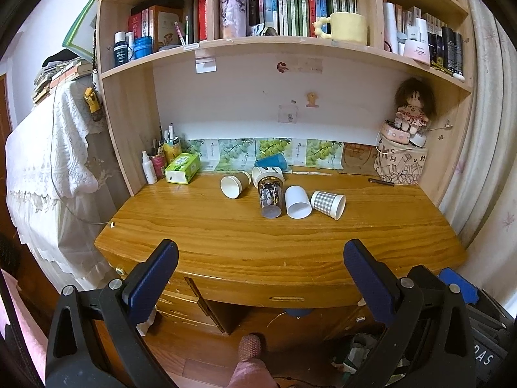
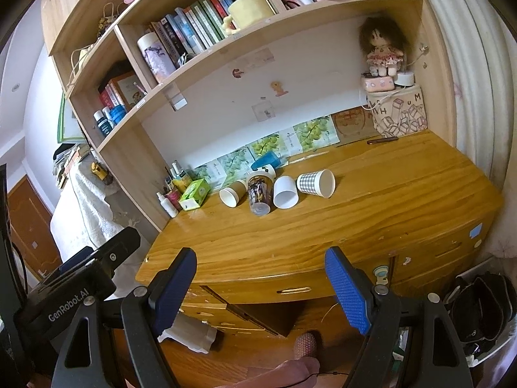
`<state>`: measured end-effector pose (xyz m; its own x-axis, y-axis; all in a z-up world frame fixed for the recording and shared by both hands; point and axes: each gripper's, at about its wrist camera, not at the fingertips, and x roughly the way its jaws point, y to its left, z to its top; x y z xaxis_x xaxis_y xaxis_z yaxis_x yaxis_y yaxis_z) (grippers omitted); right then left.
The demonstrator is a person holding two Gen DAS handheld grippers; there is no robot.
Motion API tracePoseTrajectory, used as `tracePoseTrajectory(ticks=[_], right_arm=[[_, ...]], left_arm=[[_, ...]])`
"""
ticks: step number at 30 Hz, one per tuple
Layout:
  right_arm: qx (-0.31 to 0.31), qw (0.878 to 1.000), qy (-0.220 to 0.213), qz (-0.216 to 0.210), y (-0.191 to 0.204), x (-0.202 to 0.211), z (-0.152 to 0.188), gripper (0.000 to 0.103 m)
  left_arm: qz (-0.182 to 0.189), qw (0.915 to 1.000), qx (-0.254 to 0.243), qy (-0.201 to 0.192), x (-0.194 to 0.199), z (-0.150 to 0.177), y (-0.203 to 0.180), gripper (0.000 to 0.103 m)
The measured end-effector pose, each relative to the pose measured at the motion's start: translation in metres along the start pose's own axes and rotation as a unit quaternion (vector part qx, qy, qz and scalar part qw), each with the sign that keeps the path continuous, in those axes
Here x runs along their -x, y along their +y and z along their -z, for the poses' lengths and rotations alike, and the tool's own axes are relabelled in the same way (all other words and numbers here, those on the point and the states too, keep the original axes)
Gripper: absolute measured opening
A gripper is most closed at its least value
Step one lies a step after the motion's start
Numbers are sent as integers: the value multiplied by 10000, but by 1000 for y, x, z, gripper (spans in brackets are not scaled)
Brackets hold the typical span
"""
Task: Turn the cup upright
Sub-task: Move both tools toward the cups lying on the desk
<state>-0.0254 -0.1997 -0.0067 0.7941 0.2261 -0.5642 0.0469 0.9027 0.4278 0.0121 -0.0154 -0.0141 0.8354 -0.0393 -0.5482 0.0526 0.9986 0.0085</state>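
Several cups lie on their sides in the middle of the wooden desk (image 1: pixel 226 236): a brown paper cup (image 1: pixel 235 184), a clear patterned cup (image 1: pixel 269 197), a white cup (image 1: pixel 297 202), a grey checked cup (image 1: pixel 328 204), and behind them a blue cup (image 1: pixel 271 162) and a white cup with dark spots (image 1: pixel 266 172). The same cups show in the right wrist view: brown (image 2: pixel 233 194), clear (image 2: pixel 258 194), white (image 2: pixel 285 192), checked (image 2: pixel 316 182). My left gripper (image 1: pixel 260 258) is open and empty, held before the desk's front edge. My right gripper (image 2: pixel 260 271) is open and empty, also short of the desk.
A green tissue box (image 1: pixel 182 168), a spray bottle (image 1: pixel 148 168) and a pen holder (image 1: pixel 168 148) stand at the desk's back left. A patterned box with a doll (image 1: pixel 400 161) stands back right, a pen (image 1: pixel 381 181) beside it. Shelves with books hang above. Drawers sit below the front edge.
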Motion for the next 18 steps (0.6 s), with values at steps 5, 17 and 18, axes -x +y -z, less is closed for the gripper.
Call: tracePoseTrajectory(ticks=[5, 17, 18], right_arm=[[-91, 9999, 26, 82, -3, -11, -6, 82], [-152, 9993, 304, 164, -5, -74, -37, 82], [-139, 9992, 313, 187, -4, -80, -41, 82]], left_arm=[[13, 10000, 3, 87, -18, -7, 2, 102], [55, 9992, 280, 281, -84, -46, 19, 102], [70, 9992, 282, 290, -90, -51, 20, 102]])
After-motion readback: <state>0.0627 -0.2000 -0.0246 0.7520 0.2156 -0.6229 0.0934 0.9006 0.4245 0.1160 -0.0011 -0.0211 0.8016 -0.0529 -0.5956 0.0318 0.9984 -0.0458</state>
